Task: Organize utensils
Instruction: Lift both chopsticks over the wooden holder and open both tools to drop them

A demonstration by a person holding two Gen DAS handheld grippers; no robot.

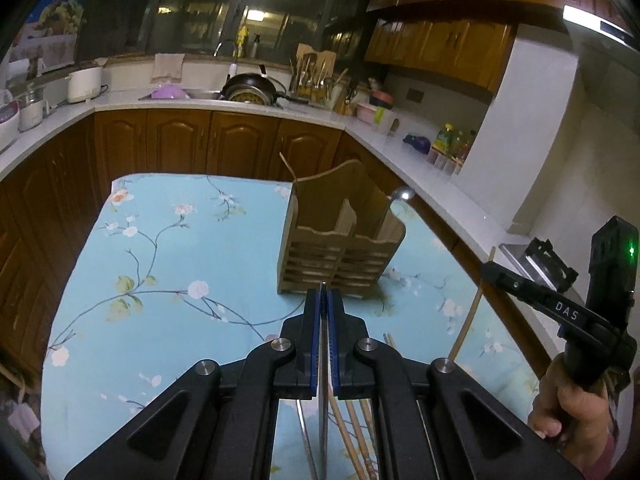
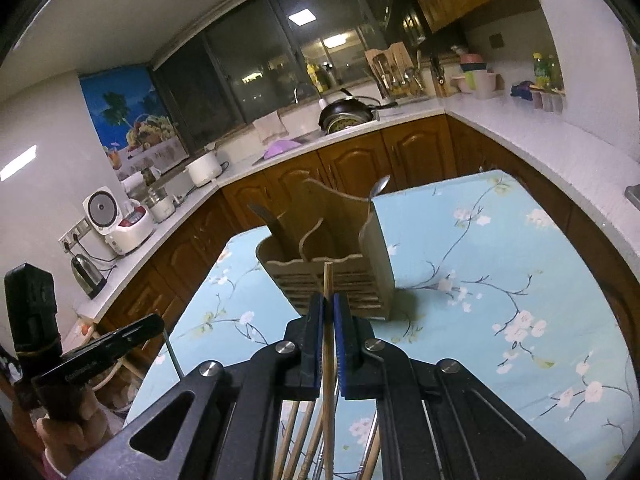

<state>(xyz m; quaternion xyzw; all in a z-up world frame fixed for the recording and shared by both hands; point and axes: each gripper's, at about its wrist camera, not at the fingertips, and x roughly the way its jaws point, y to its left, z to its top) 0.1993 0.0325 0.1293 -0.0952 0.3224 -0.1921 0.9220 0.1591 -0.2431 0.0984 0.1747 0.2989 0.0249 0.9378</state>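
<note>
Left wrist view. The left gripper (image 1: 325, 292) is seen with blue pads pinched on a thin flat metal utensil (image 1: 323, 408), held edge-on; its type cannot be told. The wooden utensil holder (image 1: 340, 248) stands upright just past the fingertips, at 12 o'clock, near the far right edge of the floral tablecloth (image 1: 160, 240). A spoon (image 1: 402, 194) is seen rising from the holder's right compartment. Broad bare cloth lies from 9 to 11 o'clock. Loose chopsticks (image 1: 360, 432) lie under the gripper at 6 o'clock. At 3 o'clock the right gripper's body is seen in a hand (image 1: 568, 404), with a wooden chopstick (image 1: 472, 308) slanting up from it. The white counter edge (image 1: 440, 196) runs close along the table's right side.

Right wrist view. The right gripper (image 2: 329, 300) is pinched on that chopstick (image 2: 328, 280), its tip overlapping the holder's (image 2: 332, 248) front slats in this view. Open cloth (image 2: 500, 260) is found from 1 to 4 o'clock. The left gripper's body sits at 8 o'clock, beyond the table's left edge.
</note>
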